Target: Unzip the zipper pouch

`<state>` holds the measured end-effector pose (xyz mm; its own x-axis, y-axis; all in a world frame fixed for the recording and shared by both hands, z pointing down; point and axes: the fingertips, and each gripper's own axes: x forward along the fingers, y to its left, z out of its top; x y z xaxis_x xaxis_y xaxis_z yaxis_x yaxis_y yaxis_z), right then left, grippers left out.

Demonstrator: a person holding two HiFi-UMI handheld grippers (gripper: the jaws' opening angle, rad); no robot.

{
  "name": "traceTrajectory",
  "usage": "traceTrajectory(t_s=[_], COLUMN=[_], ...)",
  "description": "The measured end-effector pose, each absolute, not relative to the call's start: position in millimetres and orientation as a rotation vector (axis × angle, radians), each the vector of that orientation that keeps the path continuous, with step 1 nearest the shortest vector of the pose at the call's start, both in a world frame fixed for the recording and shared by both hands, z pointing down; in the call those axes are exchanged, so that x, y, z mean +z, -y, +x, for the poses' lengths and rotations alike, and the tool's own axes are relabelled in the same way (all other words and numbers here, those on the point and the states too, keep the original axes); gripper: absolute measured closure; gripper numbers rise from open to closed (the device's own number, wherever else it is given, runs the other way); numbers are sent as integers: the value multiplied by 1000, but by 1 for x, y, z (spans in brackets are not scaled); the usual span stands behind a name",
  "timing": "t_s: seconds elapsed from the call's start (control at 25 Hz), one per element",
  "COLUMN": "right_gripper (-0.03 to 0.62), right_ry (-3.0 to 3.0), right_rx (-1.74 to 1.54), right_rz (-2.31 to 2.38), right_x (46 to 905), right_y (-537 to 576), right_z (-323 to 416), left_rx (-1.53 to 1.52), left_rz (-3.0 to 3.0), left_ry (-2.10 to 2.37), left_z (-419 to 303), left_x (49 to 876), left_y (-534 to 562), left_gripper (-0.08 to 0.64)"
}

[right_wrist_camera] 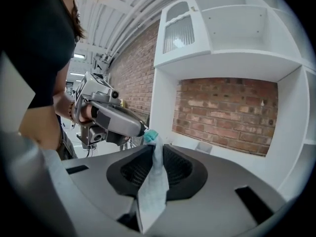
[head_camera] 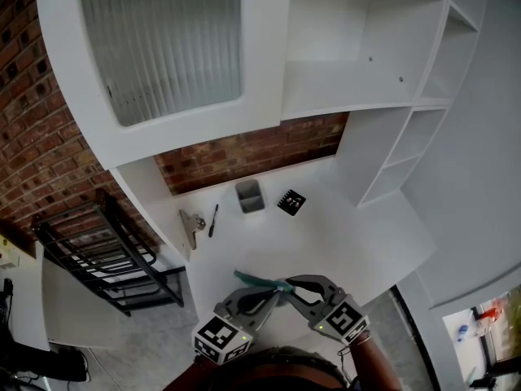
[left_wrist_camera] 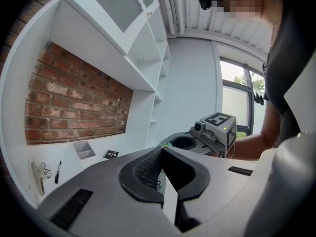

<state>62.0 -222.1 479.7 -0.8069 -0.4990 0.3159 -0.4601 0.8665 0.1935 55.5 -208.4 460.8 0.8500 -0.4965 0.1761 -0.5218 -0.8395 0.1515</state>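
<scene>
Left gripper (left_wrist_camera: 163, 150) and right gripper (right_wrist_camera: 154, 154) both pinch the teal zipper pouch (head_camera: 257, 281); its length lies roughly level, trailing leftward.

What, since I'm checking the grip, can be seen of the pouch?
The pouch is thin, pale, finely checked fabric with a teal end. It is held in the air, limp, its body pinched between the right gripper's pads. The left gripper, tips shut, pinches the teal end. Whether the zipper is open cannot be told.

Much of zipper pouch (head_camera: 256, 281) hidden between left gripper (head_camera: 275, 290) and right gripper (head_camera: 289, 285), black card (head_camera: 291, 202), print illegible
</scene>
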Motion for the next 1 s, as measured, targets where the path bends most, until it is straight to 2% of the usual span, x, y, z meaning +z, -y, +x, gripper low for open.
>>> traceTrajectory(t_s=[0.28, 0.48, 1.0], right_gripper=[540, 586, 588], right_ry=[2656, 2660, 2605], right_rx=[-167, -157, -217], right_rz=[700, 699, 647], right_x=[478, 481, 481], right_y=[217, 215, 207], right_z=[60, 58, 55], left_rx=[202, 240, 235], left_rz=[2822, 2802, 2734], left_ry=[805, 822, 801], left_z=[53, 51, 48], left_x=[462, 467, 475], left_y=[213, 218, 222], left_gripper=[557, 557, 557])
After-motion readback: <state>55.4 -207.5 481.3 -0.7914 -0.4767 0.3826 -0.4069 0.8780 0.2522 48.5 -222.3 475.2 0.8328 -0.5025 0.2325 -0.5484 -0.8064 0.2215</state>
